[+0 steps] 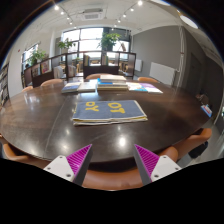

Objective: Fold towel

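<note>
Blue-grey cloth with yellow markings lies flat on the dark wooden bench (pixel 40 125): this is the towel (pixel 108 109), one only, already a neat rectangle and perhaps folded at least once, though the layers cannot be counted from here. It lies straight ahead of the hand-held gripper (pixel 113 160), beyond the fingertips and apart from them, with bare bench top between its near edge and the two pink pads (pixel 75 159). Its long axis runs across the line of the fingers, from side to side, so the near long edge faces the gripper squarely. The fingers stand wide apart with nothing between them, and they hang above the bench's near rim, touching nothing. Only one gripper is at work, so there is no question of a nearer hand. The coming move looks to turn on reaching forward and down to that near edge or a near corner, and the towel sits a little left of the midline, which favours the near left corner. Farther back on the bench lie more flat items (pixel 112 87), books or other folded cloths, at least two, too small to tell. Orange-brown chairs (pixel 197 140) ring the bench, several in number.
</note>
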